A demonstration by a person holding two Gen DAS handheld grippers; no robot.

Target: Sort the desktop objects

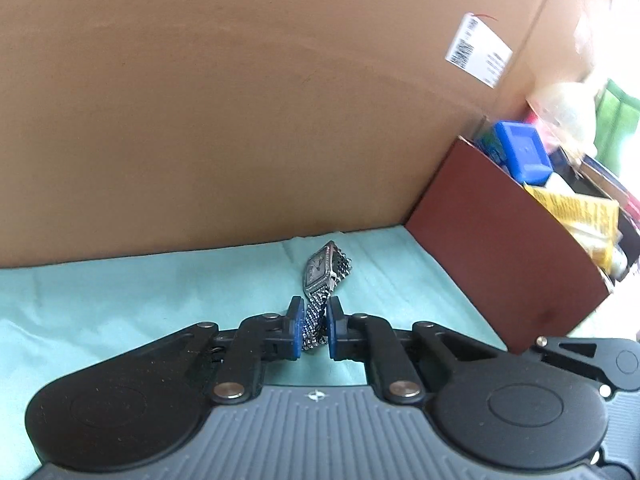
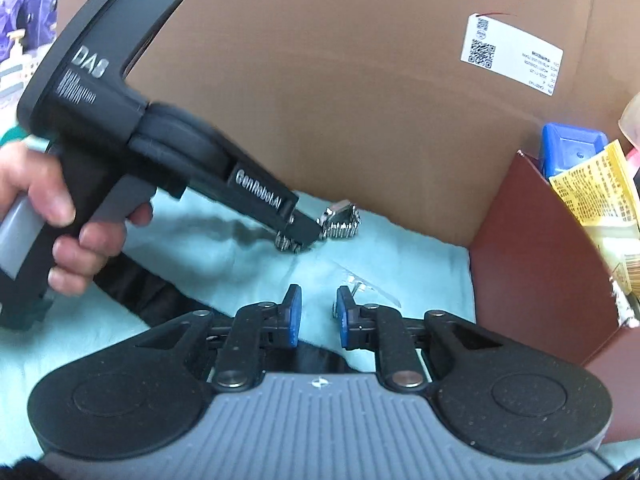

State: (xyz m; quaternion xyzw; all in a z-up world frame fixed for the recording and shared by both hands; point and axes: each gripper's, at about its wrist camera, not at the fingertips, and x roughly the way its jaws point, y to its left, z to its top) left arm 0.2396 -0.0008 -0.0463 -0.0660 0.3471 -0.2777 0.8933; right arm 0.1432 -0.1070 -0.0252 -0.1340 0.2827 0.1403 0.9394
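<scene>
A silver watch (image 1: 320, 270) with a metal link bracelet stands on edge on the teal cloth (image 1: 120, 300), close to the cardboard wall. My left gripper (image 1: 314, 322) is shut on its bracelet, the blue pads (image 1: 297, 328) pressing both sides. In the right wrist view the same left gripper (image 2: 308, 236), held by a hand (image 2: 60, 216), reaches in from the left and pinches the watch (image 2: 342, 222). My right gripper (image 2: 318, 310) hovers nearer over the cloth, its jaws a narrow gap apart with nothing between them. A clear plastic piece (image 2: 372, 290) lies just past its right fingertip.
A large cardboard box (image 1: 240, 100) with a white label (image 1: 478, 50) walls off the back. A red-brown box (image 1: 500, 248) at the right holds a blue case (image 1: 522, 152), a yellow packet (image 1: 576, 208) and other items. A black strap (image 2: 152, 300) lies on the cloth.
</scene>
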